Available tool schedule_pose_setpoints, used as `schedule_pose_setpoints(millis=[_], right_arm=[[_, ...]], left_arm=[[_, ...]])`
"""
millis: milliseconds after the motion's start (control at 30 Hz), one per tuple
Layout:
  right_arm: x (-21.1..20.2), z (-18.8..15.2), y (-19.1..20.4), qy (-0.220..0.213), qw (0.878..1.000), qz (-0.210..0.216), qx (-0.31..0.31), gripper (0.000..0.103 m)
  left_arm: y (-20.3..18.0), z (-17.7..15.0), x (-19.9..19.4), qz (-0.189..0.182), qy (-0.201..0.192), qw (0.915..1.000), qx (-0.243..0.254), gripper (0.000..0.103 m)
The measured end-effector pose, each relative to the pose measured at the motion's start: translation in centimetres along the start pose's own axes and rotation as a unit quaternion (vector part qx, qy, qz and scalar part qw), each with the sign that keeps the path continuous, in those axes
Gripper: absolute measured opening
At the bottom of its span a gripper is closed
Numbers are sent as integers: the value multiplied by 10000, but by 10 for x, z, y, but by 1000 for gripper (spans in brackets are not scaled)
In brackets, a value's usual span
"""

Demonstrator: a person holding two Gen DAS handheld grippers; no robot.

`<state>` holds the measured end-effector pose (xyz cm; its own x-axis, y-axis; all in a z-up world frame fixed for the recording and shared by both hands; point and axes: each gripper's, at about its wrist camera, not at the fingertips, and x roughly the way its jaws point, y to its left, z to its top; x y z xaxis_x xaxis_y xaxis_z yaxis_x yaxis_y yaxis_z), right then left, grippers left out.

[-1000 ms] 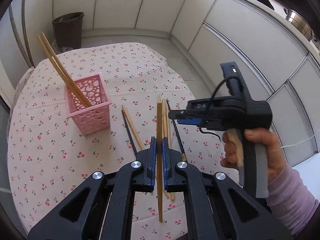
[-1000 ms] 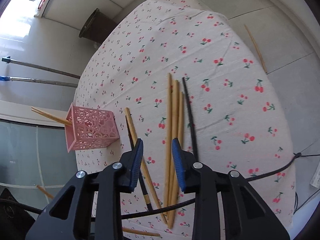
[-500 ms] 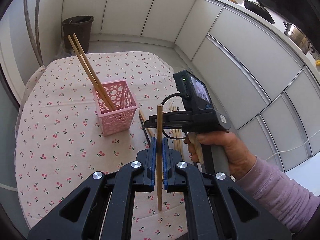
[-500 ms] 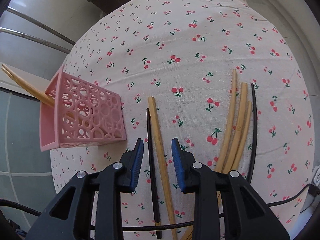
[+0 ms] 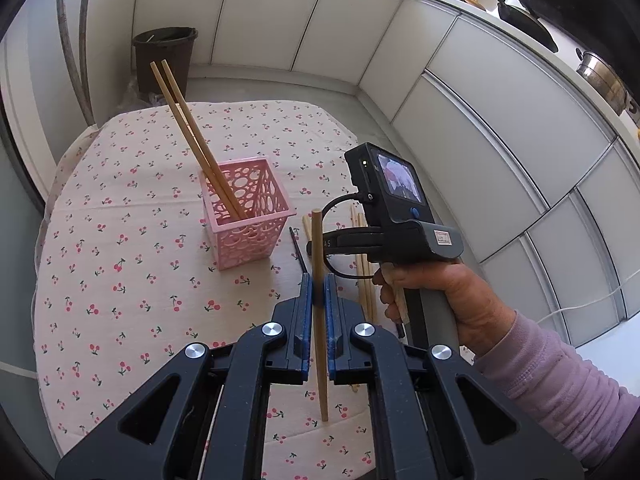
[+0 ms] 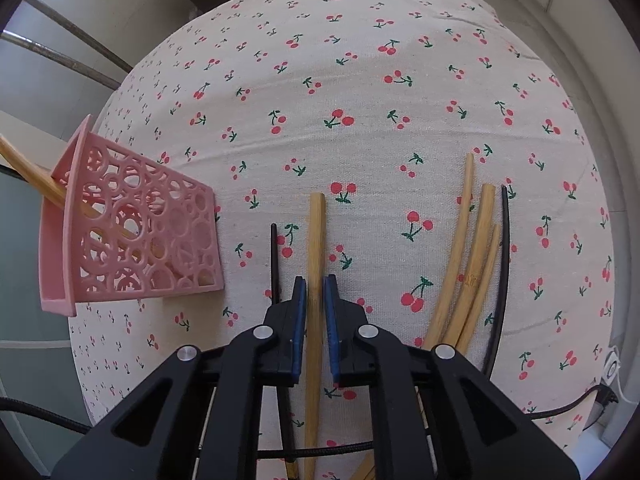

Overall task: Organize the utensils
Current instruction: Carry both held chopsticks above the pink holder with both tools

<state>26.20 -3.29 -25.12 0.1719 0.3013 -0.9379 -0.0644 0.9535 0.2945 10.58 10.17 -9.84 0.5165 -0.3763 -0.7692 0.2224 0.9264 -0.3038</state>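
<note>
Two bamboo chopsticks [image 5: 188, 120] lean in one pink perforated basket [image 5: 256, 216], ahead and left of the left gripper [image 5: 318, 304]. That gripper is clamped on one bamboo chopstick [image 5: 319, 264], whose long axis runs along the fingers, blunt end forward. The right gripper [image 6: 315, 300] has its jaws narrowly parted astride one wooden chopstick [image 6: 317, 236] lying on the cherry-print tablecloth [image 6: 360, 80], pointing straight ahead; contact cannot be told. One black chopstick [image 6: 274, 256] lies just left; three bamboo chopsticks [image 6: 468, 264] and another black chopstick [image 6: 505, 256] lie right.
</note>
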Motion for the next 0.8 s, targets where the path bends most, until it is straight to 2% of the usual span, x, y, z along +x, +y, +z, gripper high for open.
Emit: schedule_pose_setpoints(millis=[200,333,600,800], right_arm=[[-21,-16,-2,-457,9989,58,1,8],[-67,-37,-7,-1051,9943,153,-121,8],[-158,-81,-18,-1905,9801,455,-310,8],[-214,-86,-16,-2517,9648,708,-294,8]], left_arm=[[-2,1,0,46,-43,10000,17,5],[-1,1,-5,58,-142,9999,3,5],[-12,1,-25,42,-421,9990,127,5],[-12,9,-40,162,-720,9973,-47,5]])
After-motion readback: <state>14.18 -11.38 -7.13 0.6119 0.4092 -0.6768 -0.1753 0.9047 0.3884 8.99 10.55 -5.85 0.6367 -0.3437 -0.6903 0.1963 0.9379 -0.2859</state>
